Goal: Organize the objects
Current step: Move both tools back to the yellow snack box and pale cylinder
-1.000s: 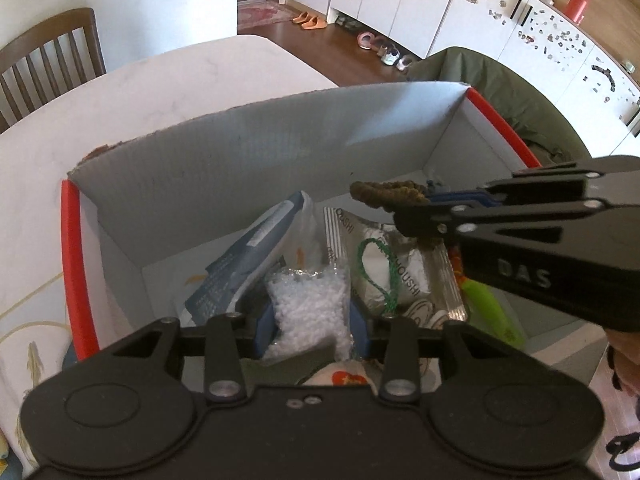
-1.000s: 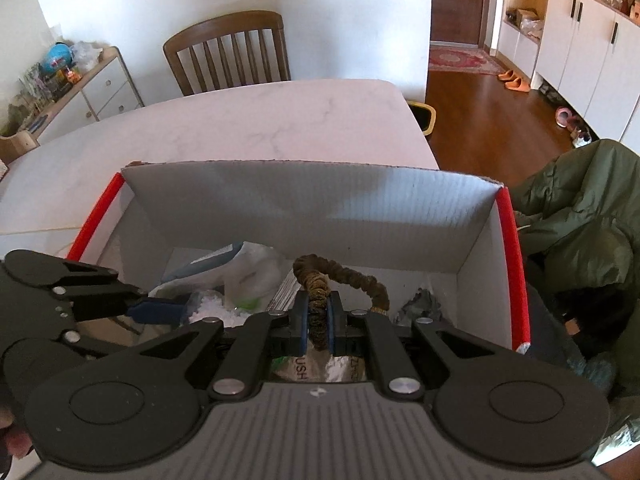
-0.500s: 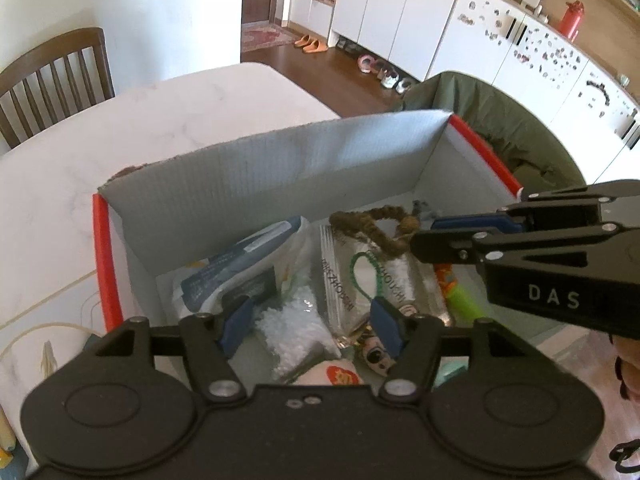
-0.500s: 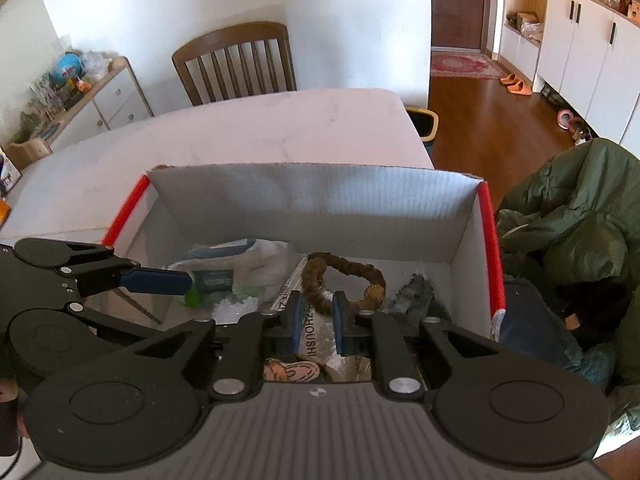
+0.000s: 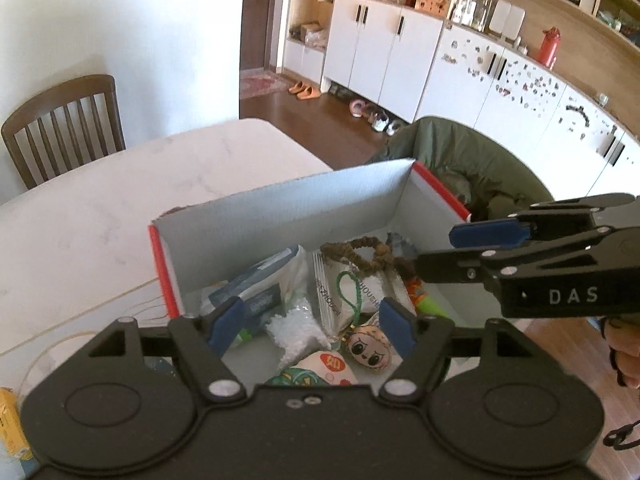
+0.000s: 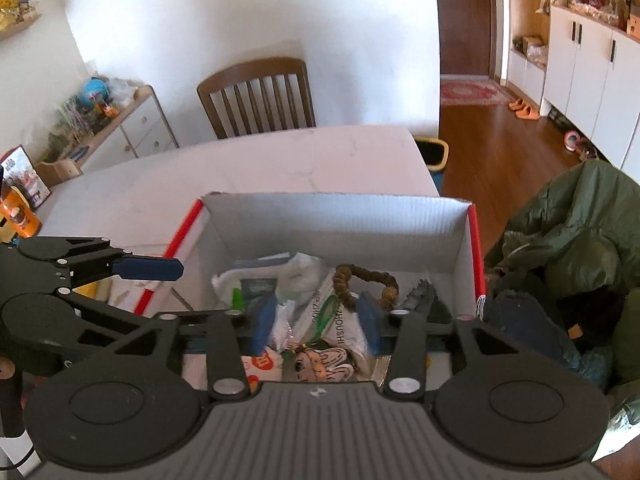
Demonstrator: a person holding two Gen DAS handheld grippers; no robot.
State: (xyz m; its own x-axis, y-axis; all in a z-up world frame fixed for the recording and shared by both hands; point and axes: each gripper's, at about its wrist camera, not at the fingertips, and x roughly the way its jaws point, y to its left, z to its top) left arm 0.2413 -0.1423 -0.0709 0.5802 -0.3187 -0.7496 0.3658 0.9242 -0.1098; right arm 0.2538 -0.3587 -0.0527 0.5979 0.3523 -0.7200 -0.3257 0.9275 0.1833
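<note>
— Cardboard box (image 5: 280, 216), red along the rims, standing at the table's (image 5: 120, 208) near right corner, its open top full of small things.

— And the brown scrunchie (image 5: 360, 254)?

— Lying loose inside, toward the box's far right corner, draped over a clear packet with printed lettering (image 5: 360, 292). Touched by neither gripper.

— Left gripper (image 5: 310, 320)?

— Blue pads spread wide, nothing between them, hovering above the box's near edge. Below the gap: a bag of white pellets (image 5: 294, 328), a green cord loop (image 5: 348, 292) and a doll-face charm (image 5: 368, 350).

— Right gripper (image 6: 316, 318)?

— Likewise spread apart and empty, held above the near side of the box. Seen from the left wrist view as a black body marked DAS, off beyond the right rim.

— Anything else in there?

— Blue-and-white pouch (image 5: 256, 288) against the left wall, a white plastic bag (image 6: 300, 270) beside it, a dark grey crinkled piece (image 6: 420, 296) in the far right corner.

— Around the box?

— Wooden chair (image 6: 256, 100) at the table's far edge, green jacket (image 6: 580, 224) just past the right rim.
</note>
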